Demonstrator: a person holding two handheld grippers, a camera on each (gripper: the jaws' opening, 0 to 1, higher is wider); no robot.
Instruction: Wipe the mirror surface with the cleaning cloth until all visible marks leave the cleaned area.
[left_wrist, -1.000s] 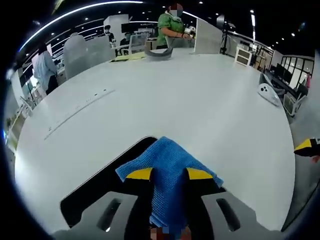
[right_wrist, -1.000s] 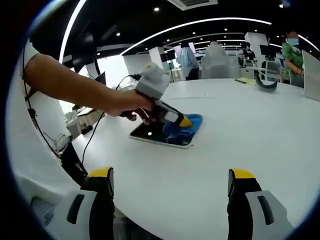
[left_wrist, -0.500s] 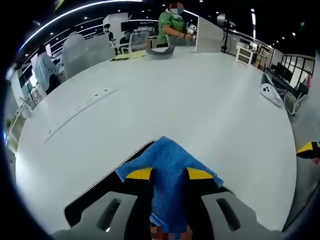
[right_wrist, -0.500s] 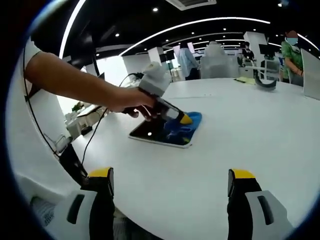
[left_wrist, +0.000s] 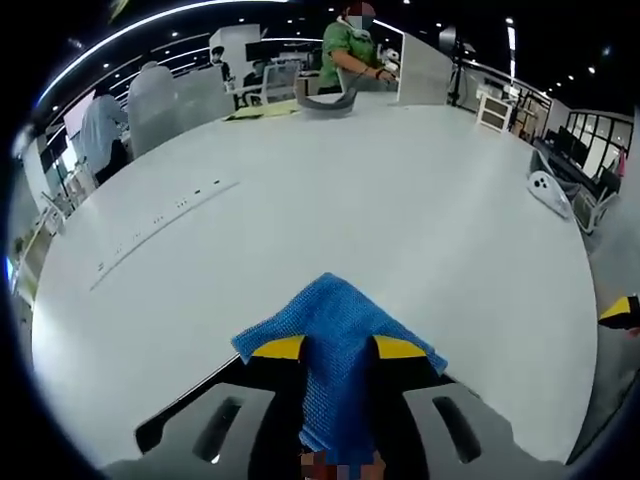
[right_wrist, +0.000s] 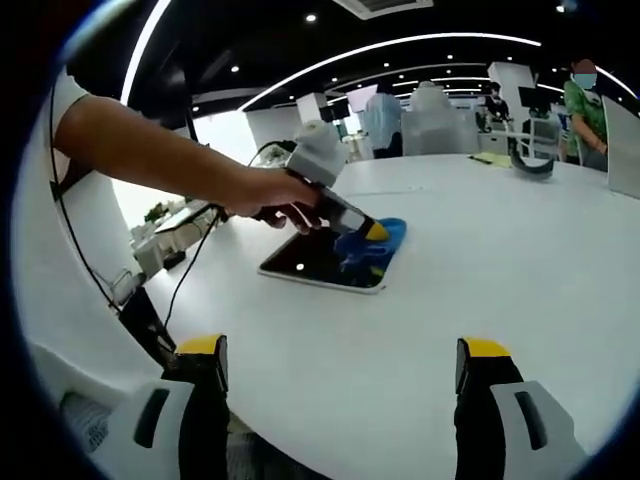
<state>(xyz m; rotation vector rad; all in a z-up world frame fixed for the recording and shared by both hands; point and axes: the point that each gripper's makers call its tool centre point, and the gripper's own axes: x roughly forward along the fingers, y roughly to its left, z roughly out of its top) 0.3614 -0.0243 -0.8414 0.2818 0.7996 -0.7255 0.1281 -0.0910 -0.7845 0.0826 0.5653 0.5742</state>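
Left gripper (left_wrist: 338, 347) is clenched on the blue cloth (left_wrist: 335, 330), pressed at the far edge of the mirror (right_wrist: 322, 262) lying flat on the white table (left_wrist: 400, 210); risk: cloth runs off the edge, near part stays unwiped. Right gripper (right_wrist: 340, 372) hangs released well apart; its view gives the whole mirror, the left gripper view just a dark sliver under the jaws

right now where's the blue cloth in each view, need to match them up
Left gripper view: the blue cloth sits low at centre, clamped between the left gripper's yellow-tipped jaws, over the dark mirror.
Right gripper view: the cloth lies left of centre, on the far end of the mirror, under the left gripper.
Shared landmark: the person in green at the white table's far edge.
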